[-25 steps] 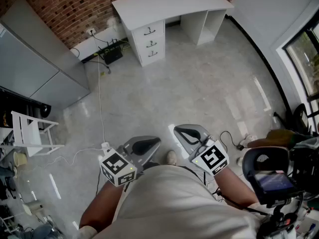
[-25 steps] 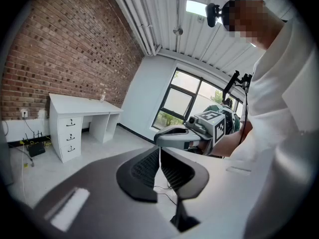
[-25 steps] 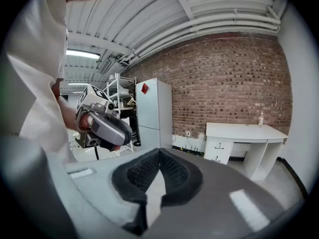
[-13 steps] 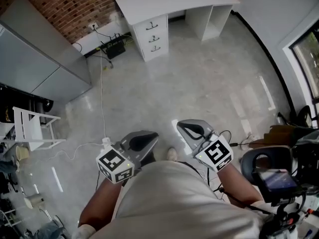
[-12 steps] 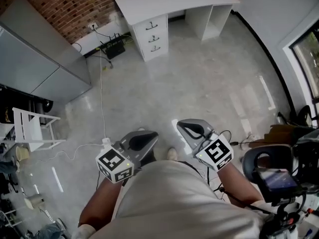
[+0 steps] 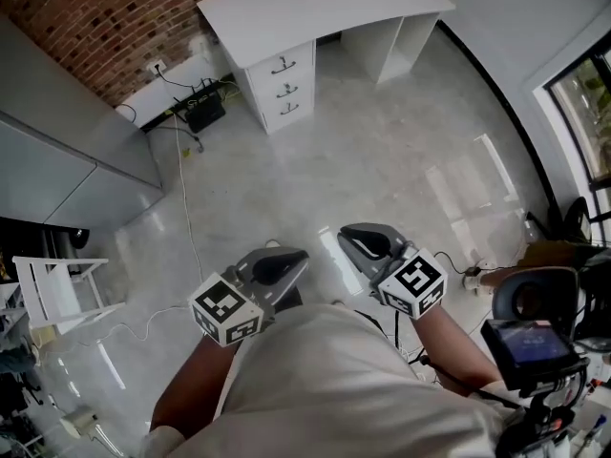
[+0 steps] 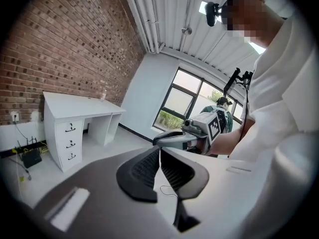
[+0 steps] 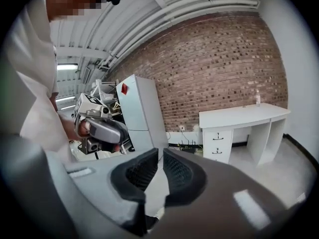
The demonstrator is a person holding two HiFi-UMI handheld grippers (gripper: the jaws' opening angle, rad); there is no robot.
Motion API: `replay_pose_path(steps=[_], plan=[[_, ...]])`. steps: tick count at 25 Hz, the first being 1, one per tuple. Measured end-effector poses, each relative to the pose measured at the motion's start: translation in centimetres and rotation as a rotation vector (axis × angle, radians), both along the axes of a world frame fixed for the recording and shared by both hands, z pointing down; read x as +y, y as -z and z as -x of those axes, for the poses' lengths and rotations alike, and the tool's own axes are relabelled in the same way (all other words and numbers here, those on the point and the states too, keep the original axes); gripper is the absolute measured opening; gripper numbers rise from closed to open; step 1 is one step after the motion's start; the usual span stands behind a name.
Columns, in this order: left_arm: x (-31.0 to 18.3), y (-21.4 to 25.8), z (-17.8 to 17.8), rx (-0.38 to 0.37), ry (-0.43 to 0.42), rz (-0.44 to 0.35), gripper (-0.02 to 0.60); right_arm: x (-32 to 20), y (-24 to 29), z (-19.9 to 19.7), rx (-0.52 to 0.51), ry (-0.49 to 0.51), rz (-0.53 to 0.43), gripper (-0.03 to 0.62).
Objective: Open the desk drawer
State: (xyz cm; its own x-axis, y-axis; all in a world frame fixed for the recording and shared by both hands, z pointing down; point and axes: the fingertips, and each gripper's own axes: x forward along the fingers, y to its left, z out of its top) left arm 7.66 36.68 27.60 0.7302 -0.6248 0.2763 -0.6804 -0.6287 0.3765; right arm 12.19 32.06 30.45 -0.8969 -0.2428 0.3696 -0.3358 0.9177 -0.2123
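Observation:
The white desk (image 6: pixel 315 8) stands far off against the brick wall, with a stack of three shut drawers (image 6: pixel 282 89) under its left end. It also shows in the left gripper view as the desk (image 7: pixel 75 106) with drawers (image 7: pixel 70 141), and in the right gripper view as the desk (image 8: pixel 244 116) with drawers (image 8: pixel 218 143). Both grippers are held close to the person's body, well short of the desk. My left gripper (image 6: pixel 289 260) (image 7: pixel 159 163) is shut on nothing. My right gripper (image 6: pixel 351 239) (image 8: pixel 160 166) is likewise shut and empty.
A grey cabinet (image 6: pixel 57 160) lines the left wall. A black box with cables (image 6: pixel 205 108) sits on the floor left of the desk, and a white cord (image 6: pixel 186 218) trails across the floor. A white rack (image 6: pixel 52 289) stands at left; a chair and a screen device (image 6: pixel 535 342) at right.
The head view has shifted a little, so the desk sits slightly further left in it. Both grippers stay shut near the body, about where they were.

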Motion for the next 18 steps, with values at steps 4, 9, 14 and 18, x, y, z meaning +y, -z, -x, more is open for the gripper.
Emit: replay_pose_path(steps=[4,9,14,18], plan=[[-5.4,0.6,5.4,-0.011,-0.075,-0.003,0.014,-6.0,-0.3,6.6,0.001,-0.049,0.046,0.032],[-10.0,-0.6,11.4,-0.02,-0.128,0.008,0.014,-12.5,-2.0,13.5,-0.016,-0.128,0.103,0.032],[-14.1,-2.5,14.3,0.01,-0.128,0.043,0.014,-17.9,-5.2,17.3,-0.032,-0.179,0.174,0.032],[-18.2,-4.3,14.8,-0.002,-0.132,0.066,0.014,-23.7,-8.8,18.7,-0.044,-0.215,0.206,0.032]])
